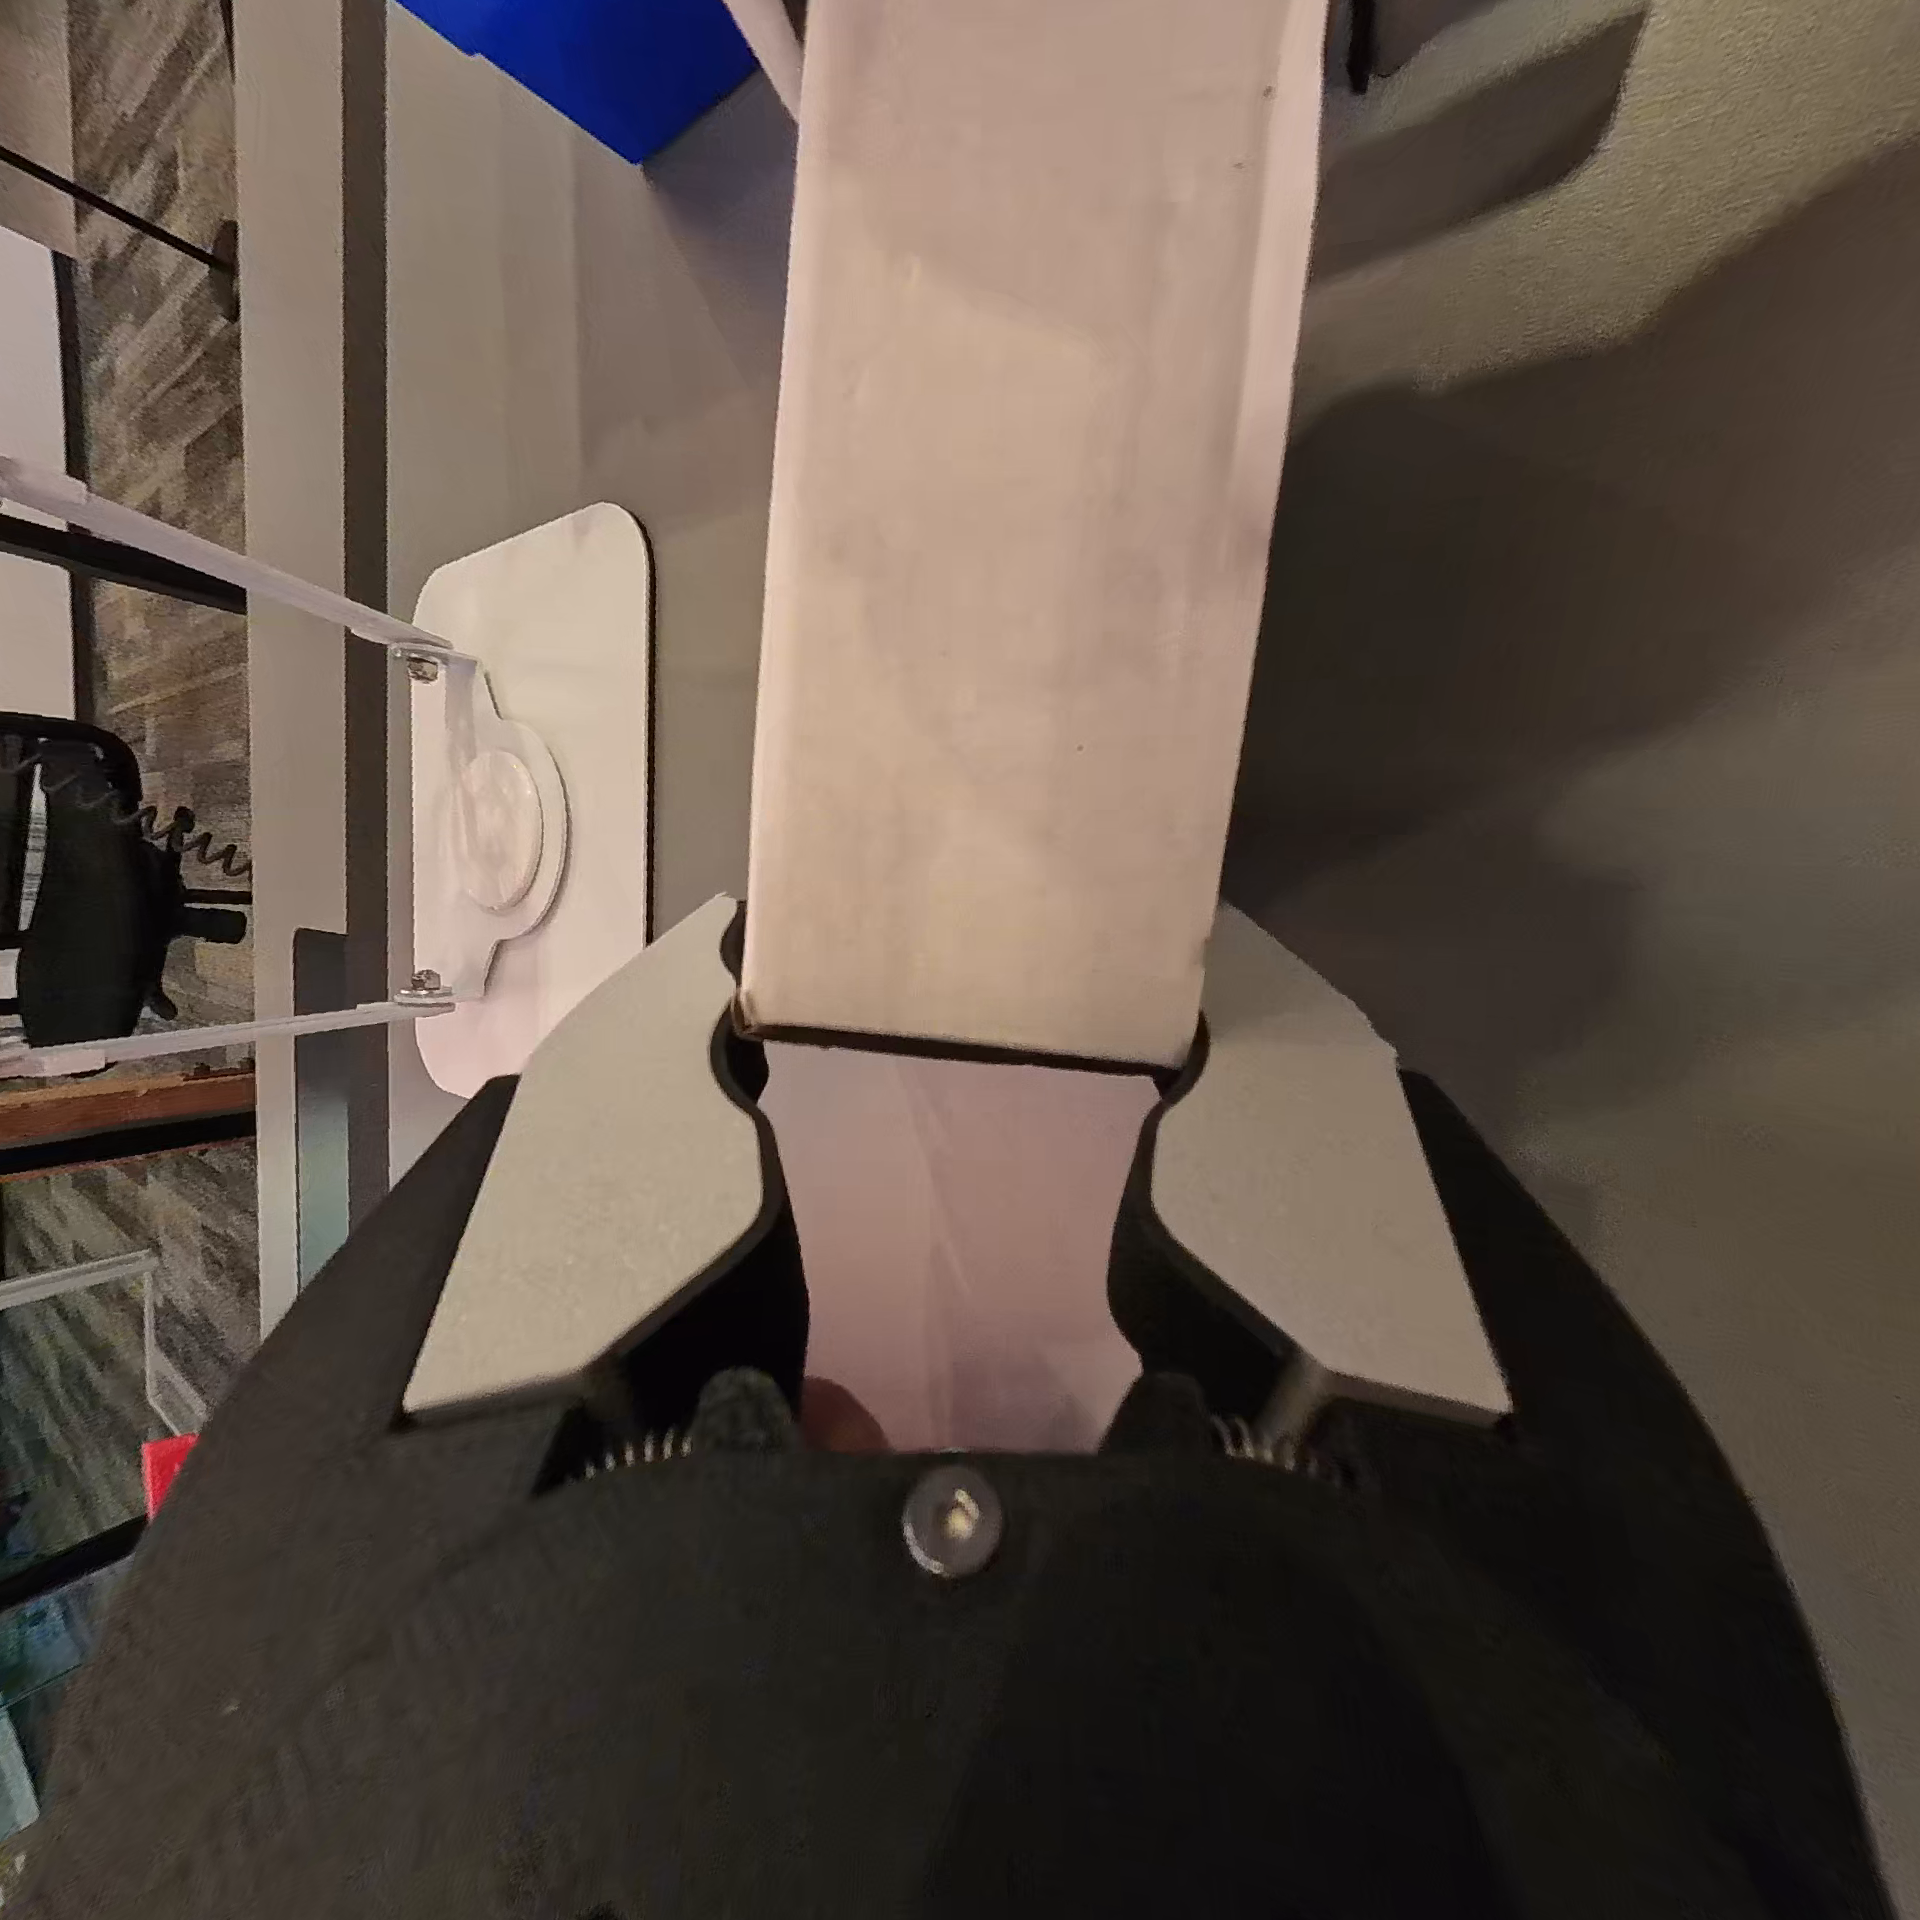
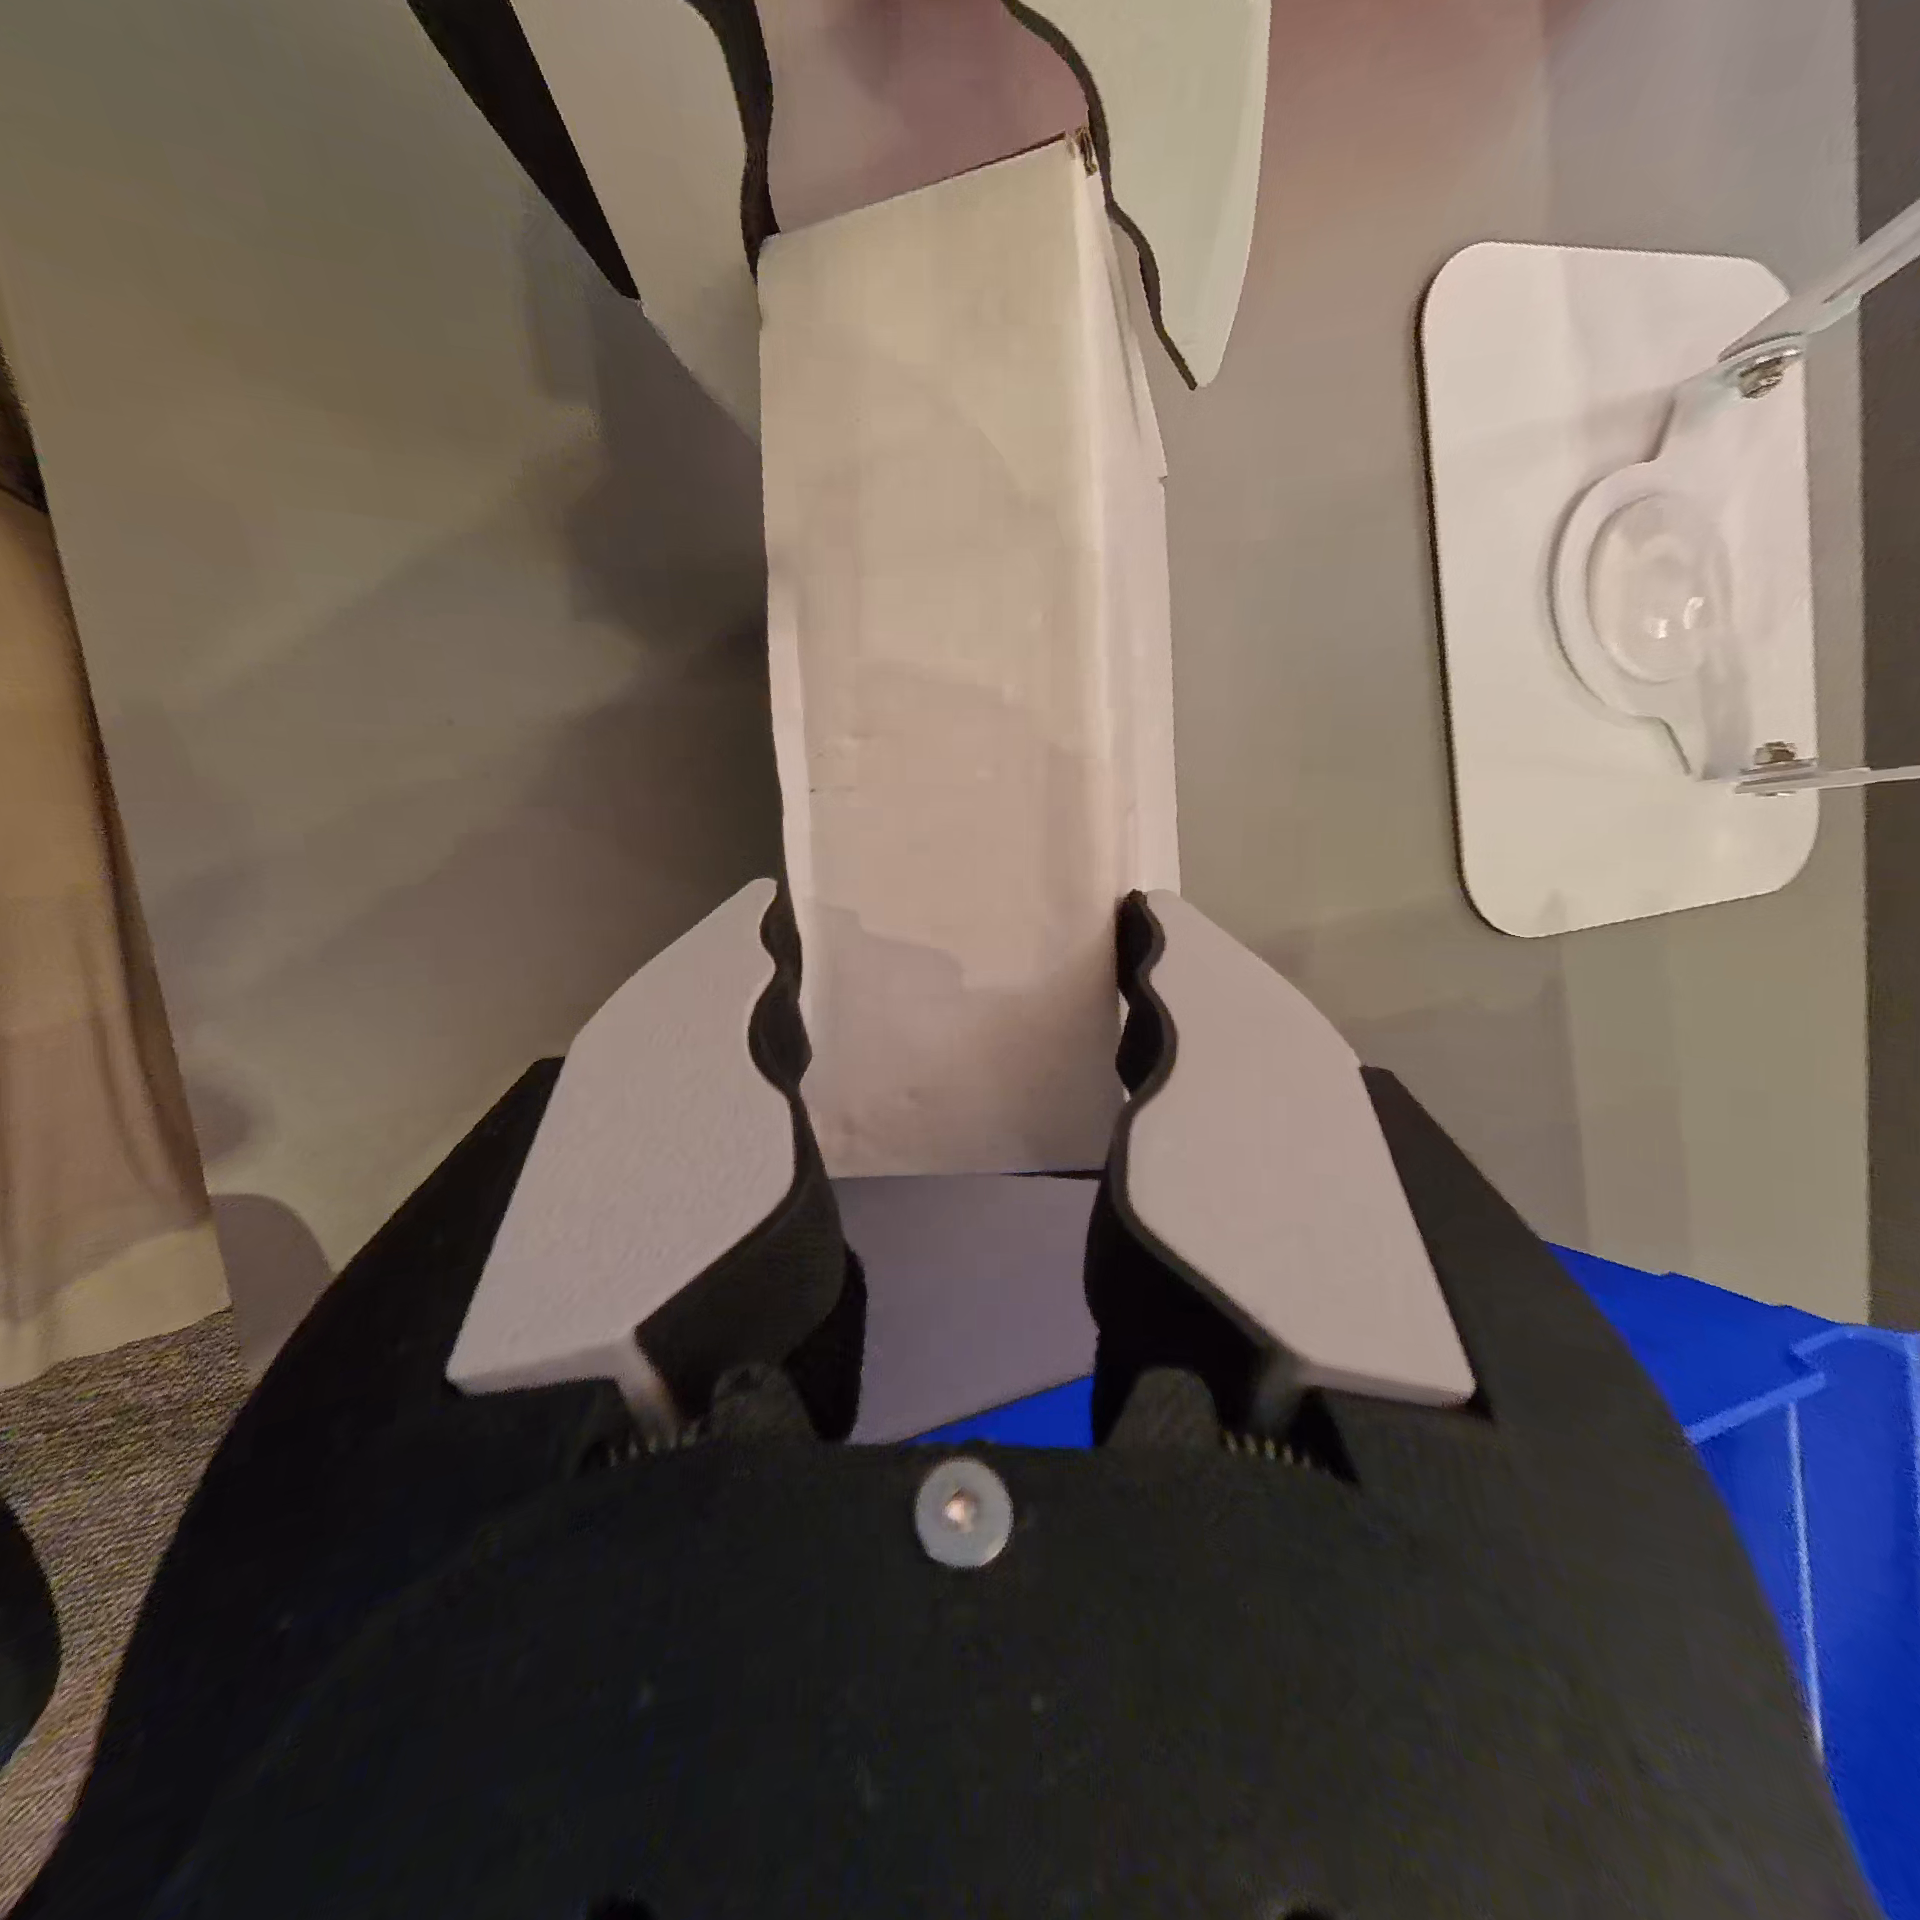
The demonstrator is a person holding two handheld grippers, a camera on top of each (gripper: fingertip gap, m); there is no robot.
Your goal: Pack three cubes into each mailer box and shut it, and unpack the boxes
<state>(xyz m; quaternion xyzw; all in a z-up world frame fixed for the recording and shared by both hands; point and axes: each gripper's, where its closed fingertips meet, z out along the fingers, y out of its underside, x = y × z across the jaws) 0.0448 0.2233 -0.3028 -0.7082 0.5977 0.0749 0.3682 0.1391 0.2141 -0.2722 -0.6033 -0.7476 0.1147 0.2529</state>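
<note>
The grey counter (image 2: pixel 416 623) carries a blue bin (image 2: pixel 1714 1507) at its near right. A closed white mailer box (image 1: pixel 1018 540) is gripped at opposite ends: the left gripper (image 1: pixel 966 1029) and right gripper (image 2: pixel 951 997) each clench their fingers on it. A white mount plate (image 2: pixel 1507 582) lies beside it.

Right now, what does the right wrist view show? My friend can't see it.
The right gripper clamps one end of a white box over a gray table. The left gripper holds the far end. A blue bin sits below.
</note>
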